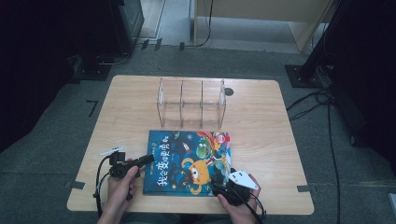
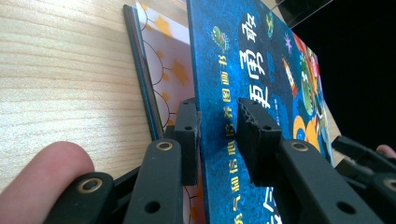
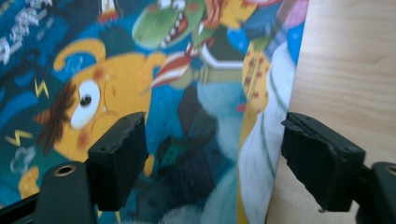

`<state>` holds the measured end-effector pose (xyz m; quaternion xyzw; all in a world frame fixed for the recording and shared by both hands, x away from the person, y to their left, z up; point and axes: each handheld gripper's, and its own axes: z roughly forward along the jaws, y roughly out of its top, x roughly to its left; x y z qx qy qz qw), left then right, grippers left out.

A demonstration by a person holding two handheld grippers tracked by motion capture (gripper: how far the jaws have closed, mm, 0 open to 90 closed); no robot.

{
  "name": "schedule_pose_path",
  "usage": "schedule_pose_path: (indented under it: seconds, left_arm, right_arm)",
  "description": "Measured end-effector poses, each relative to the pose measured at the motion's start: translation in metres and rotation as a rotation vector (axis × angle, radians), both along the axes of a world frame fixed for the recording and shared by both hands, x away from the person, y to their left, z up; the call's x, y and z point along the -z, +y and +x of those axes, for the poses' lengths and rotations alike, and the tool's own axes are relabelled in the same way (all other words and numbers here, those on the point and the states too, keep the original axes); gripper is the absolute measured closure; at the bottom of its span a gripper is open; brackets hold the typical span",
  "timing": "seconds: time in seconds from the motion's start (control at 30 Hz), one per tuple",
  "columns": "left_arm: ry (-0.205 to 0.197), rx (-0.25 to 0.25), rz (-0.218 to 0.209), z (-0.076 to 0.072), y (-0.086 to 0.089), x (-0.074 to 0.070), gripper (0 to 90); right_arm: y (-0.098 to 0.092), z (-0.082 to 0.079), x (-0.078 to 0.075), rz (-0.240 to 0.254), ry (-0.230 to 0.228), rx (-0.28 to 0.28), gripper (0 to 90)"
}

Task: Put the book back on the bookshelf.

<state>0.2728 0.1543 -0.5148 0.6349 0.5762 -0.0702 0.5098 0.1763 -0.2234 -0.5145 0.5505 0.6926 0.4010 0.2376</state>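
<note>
As seen from the high view, lying near the front edge of the pale wooden tabletop (image 1: 261,116): a large, flat picture book with a dark blue cover, an orange one-eyed monster, a green crocodile and yellow Chinese lettering (image 1: 187,158). Behind it, towards the far edge and apart from it, a clear acrylic rack with three upright compartments (image 1: 191,103).

At the book's left edge, the left gripper (image 1: 148,159), held in a hand entering from the front edge. In the left gripper view, pinching the book's front cover (image 2: 243,60) between narrowly set black jaws (image 2: 217,135), one under the cover and one on its printed face. Lifted clear of the star-patterned pages (image 2: 170,70) along that edge, with the rest of the book flat on the wood.

At the book's front right corner, the right gripper (image 1: 219,189), topped by a grey three-cornered plate. In the right gripper view, spread wide (image 3: 212,158) and gripping nothing, one jaw over the monster artwork, the other over bare wood beyond the book's edge.
</note>
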Motion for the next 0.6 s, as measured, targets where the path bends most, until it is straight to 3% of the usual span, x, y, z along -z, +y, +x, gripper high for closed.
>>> schedule_pose_path:
  seconds: [0.03, 0.1, 0.33, 0.47, 0.5, 0.53, 0.6]
  left_arm:
    - [0.000, 0.000, 0.000, 0.000, 0.000, 0.000, 71.5]
    - [-0.002, -0.001, -0.007, -0.001, 0.000, 0.000, 71.8]
    - [0.004, -0.007, -0.015, -0.001, 0.001, 0.002, 72.0]
    - [0.008, -0.013, -0.013, -0.001, 0.000, 0.002, 71.9]
    - [0.010, -0.014, -0.012, -0.001, 0.000, 0.002, 71.8]
    - [0.010, -0.015, -0.012, -0.001, 0.000, 0.002, 71.8]
    - [0.013, -0.018, -0.017, -0.001, 0.000, 0.002, 71.9]
  right_arm:
    - [0.000, 0.000, 0.000, 0.000, 0.000, 0.000, 19.1]
    - [0.001, -0.004, 0.005, -0.017, 0.051, -0.019, 14.1]
    - [-0.002, -0.014, 0.008, -0.007, 0.109, -0.077, 9.7]
    - [-0.001, -0.019, 0.009, -0.034, 0.125, -0.116, 4.4]
    - [-0.001, -0.019, 0.009, -0.050, 0.122, -0.130, 3.4]
    - [0.003, -0.021, 0.011, -0.115, 0.120, -0.150, 1.4]
    - [0.006, -0.022, 0.012, -0.139, 0.121, -0.158, 0.0]
